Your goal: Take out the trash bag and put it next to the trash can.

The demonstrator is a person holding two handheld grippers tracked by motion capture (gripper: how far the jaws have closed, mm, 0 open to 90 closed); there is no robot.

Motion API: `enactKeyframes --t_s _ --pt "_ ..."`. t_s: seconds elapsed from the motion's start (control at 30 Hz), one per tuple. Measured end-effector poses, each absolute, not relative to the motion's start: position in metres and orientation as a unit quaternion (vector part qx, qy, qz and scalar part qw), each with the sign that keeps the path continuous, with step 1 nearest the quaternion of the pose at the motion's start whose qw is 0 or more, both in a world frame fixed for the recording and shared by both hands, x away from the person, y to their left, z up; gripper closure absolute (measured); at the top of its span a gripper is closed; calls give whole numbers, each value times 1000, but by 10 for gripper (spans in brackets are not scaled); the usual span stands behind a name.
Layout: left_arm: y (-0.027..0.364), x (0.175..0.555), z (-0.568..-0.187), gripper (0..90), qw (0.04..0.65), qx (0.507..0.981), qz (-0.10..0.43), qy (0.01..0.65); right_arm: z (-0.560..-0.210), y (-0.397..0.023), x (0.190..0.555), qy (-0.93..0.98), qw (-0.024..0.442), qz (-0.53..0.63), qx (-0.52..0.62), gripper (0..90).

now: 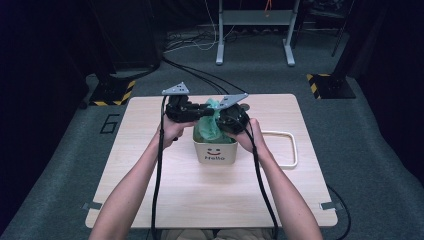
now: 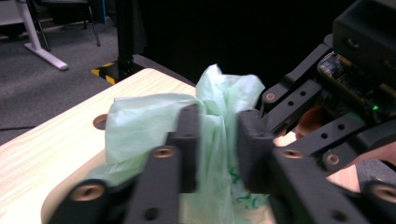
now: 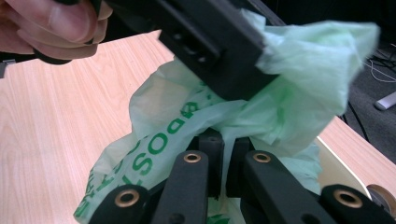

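A thin green plastic bag [image 1: 210, 125] stands up out of a small cream bin [image 1: 215, 152] marked "Hello" at the middle of the table. Both grippers meet above the bin. My left gripper [image 1: 202, 111] comes in from the left, and in its own view the left gripper [image 2: 218, 144] has a bunched strand of the bag [image 2: 140, 121] pinched between its jaws. My right gripper [image 1: 221, 119] comes in from the right. In its own view the right gripper [image 3: 224, 161] is shut on the film of the bag [image 3: 299, 79], just below the left gripper's fingers [image 3: 219, 60].
The light wooden table [image 1: 150, 165] carries a white rounded loop [image 1: 289, 150] to the right of the bin. Cables trail back from both grippers toward the person. Beyond the table are a desk frame [image 1: 255, 30] and two bases [image 1: 114, 92] with yellow-black stripes on the grey floor.
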State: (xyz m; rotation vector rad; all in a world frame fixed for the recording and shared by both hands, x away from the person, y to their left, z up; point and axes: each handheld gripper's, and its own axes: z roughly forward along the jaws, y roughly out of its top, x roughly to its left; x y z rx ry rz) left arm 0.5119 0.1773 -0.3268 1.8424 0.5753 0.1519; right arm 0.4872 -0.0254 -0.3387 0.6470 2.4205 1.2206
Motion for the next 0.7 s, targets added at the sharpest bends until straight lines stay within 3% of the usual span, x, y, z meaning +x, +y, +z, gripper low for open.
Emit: enactKeyframes --t_s 0.1,0.37,0.7 --pt "173 511 -327 889 554 790 70 251 -340 -25 488 854 180 429 233 900" --pt "172 511 -325 900 561 783 78 257 -341 -28 489 845 178 433 257 873" --pt "178 512 -317 900 572 770 84 269 -337 -48 489 823 162 459 293 655"
